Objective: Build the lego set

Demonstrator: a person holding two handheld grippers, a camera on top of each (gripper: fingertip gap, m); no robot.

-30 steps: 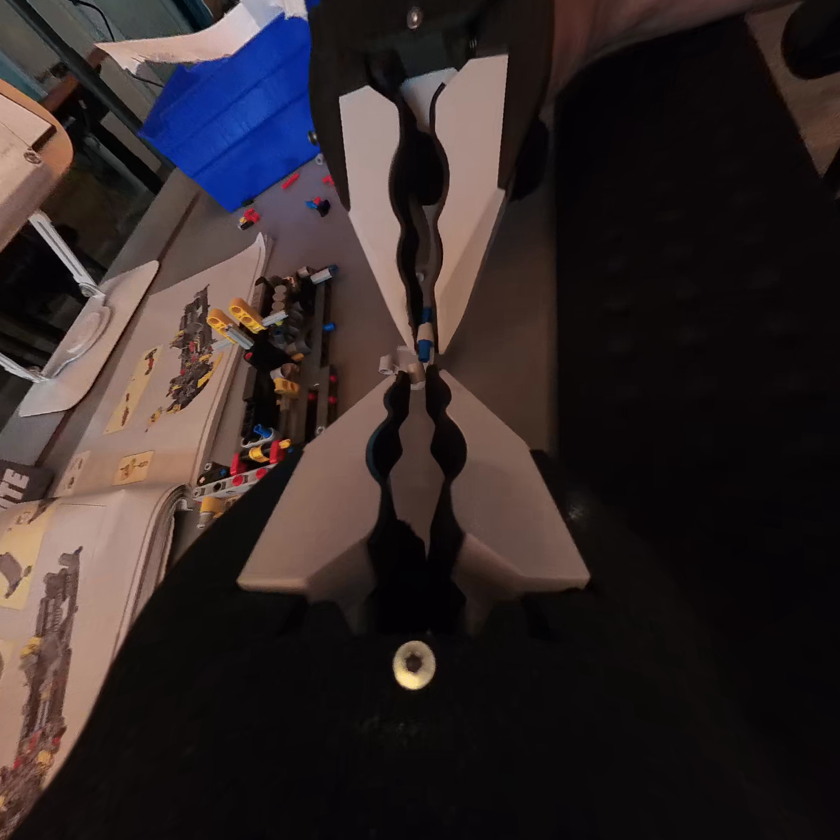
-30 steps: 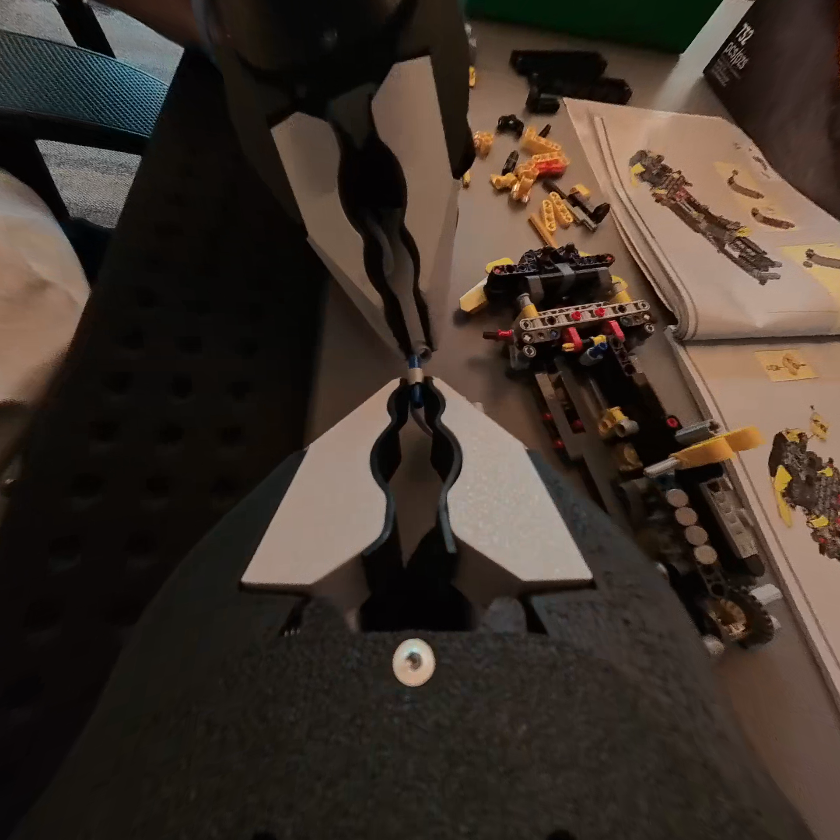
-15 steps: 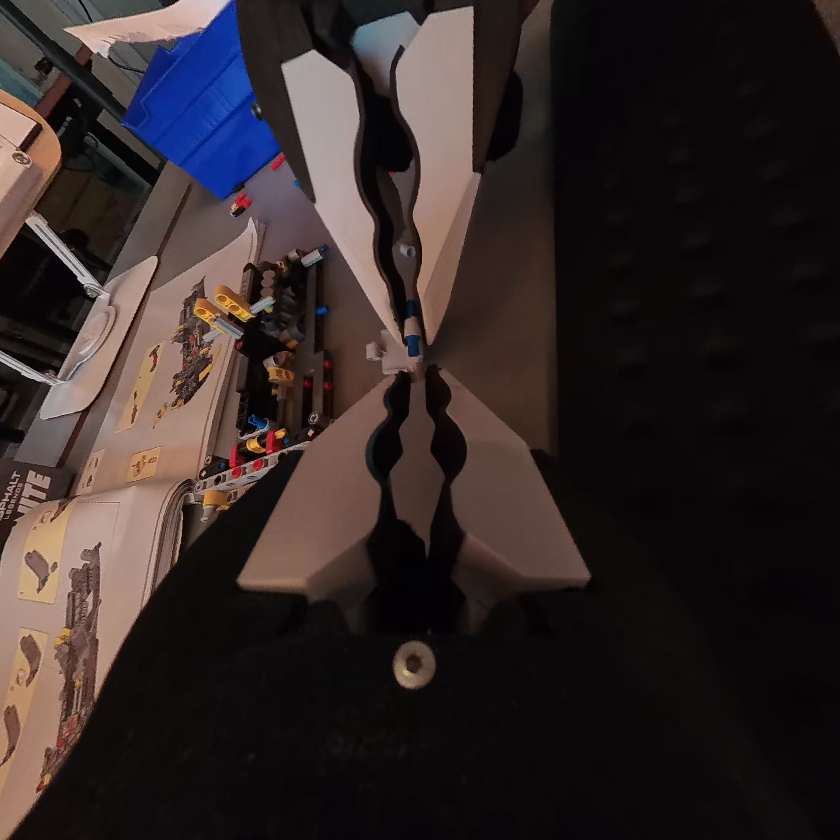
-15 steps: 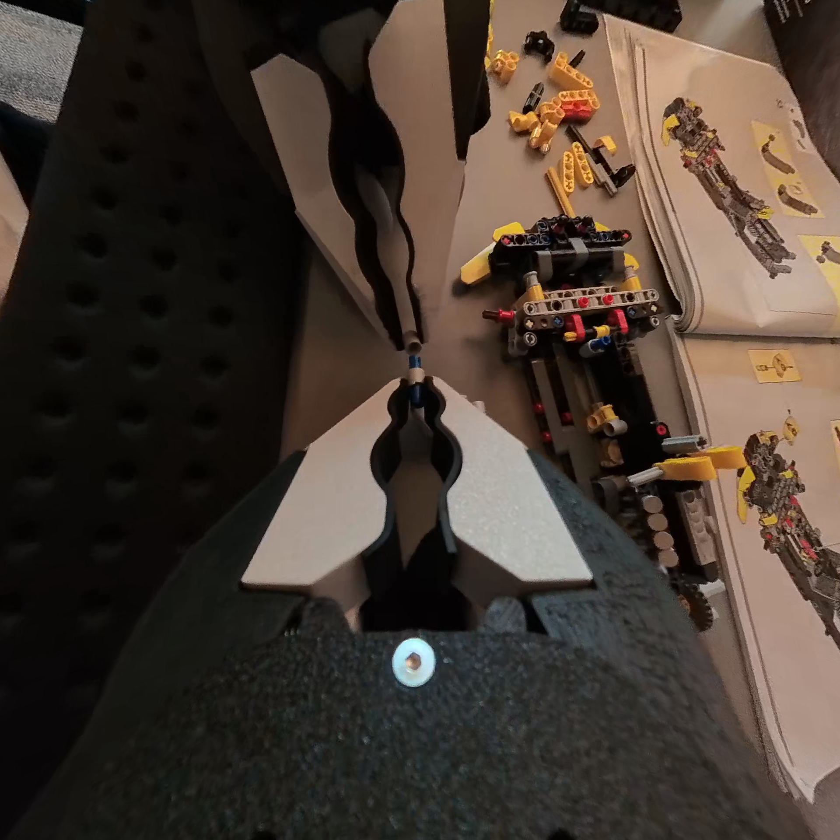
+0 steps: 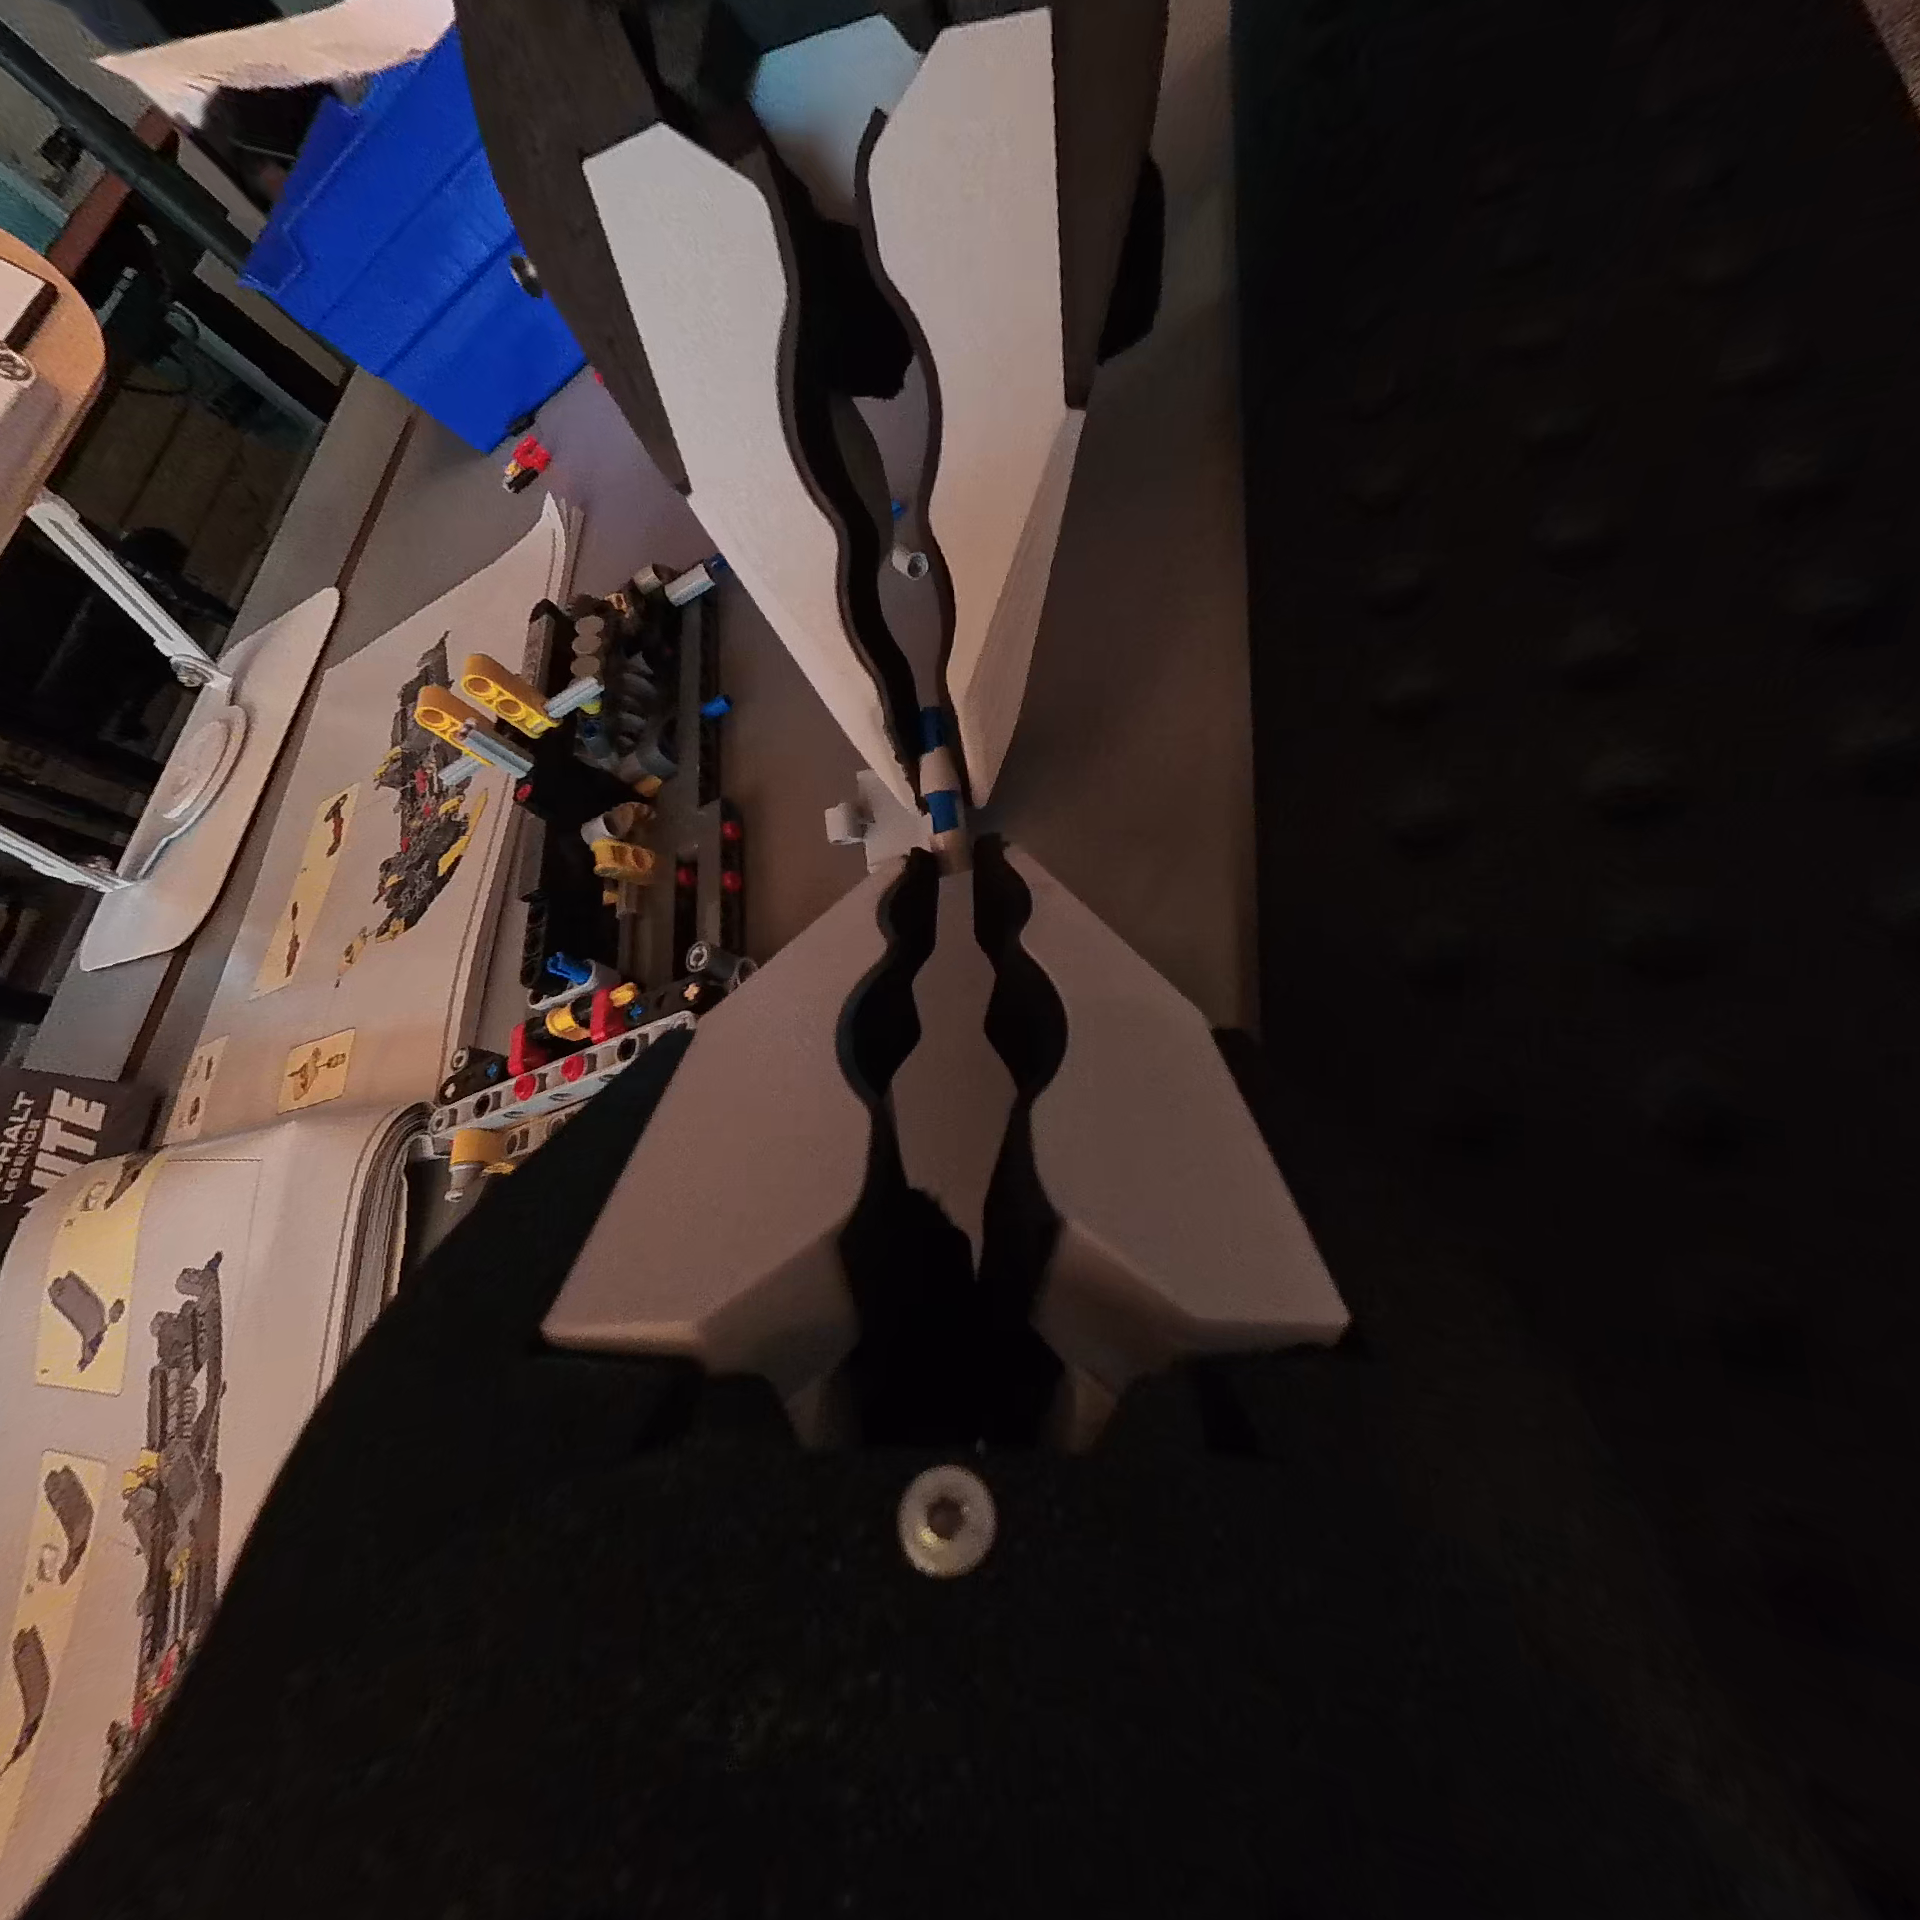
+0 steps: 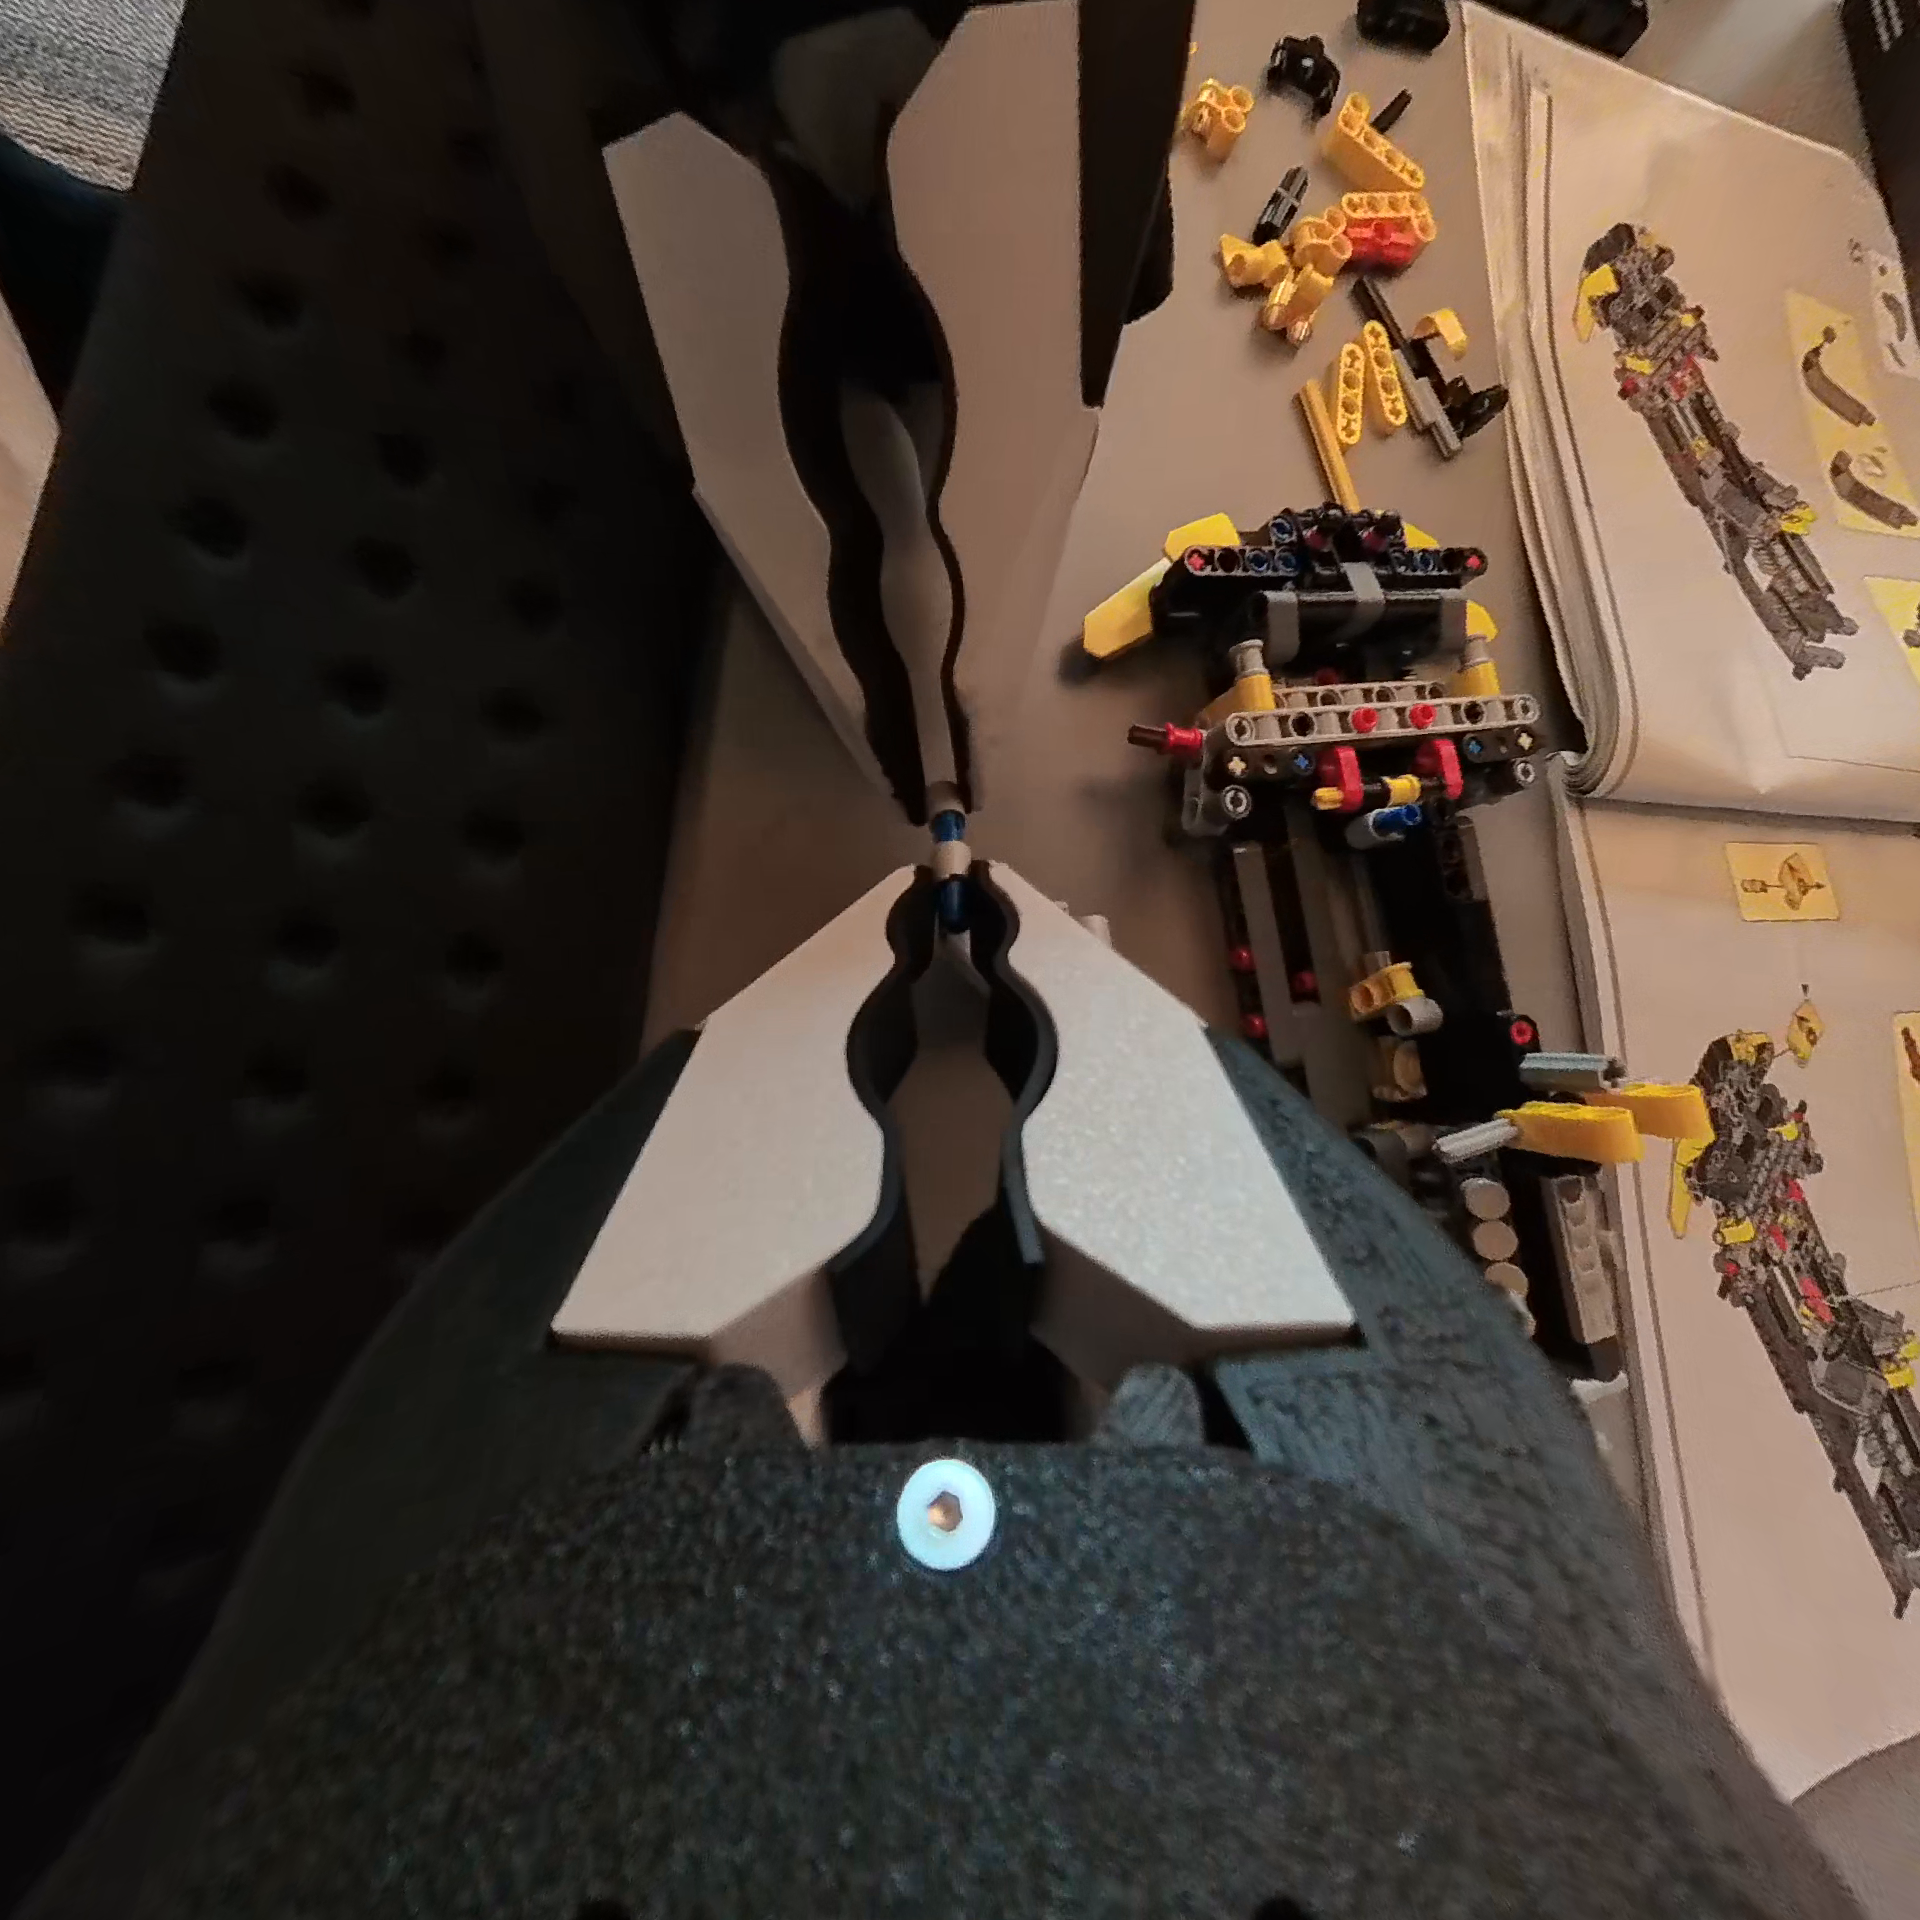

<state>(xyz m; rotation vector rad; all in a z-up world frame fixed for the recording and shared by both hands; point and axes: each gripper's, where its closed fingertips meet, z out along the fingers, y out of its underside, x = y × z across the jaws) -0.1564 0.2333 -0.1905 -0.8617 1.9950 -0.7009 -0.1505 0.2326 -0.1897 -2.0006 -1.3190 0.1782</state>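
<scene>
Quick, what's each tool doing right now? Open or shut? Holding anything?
Left tool: shut on the small grey connector piece.
Right tool: shut on the blue-and-tan pin; the two tools meet tip to tip.

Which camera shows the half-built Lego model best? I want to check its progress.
The right wrist view: the half-built Lego model lies nearly whole on the table beside the instruction booklet, front crossbeam and yellow parts lit. The left wrist view shows the model smaller and darker, its near end hidden behind the left gripper.
</scene>
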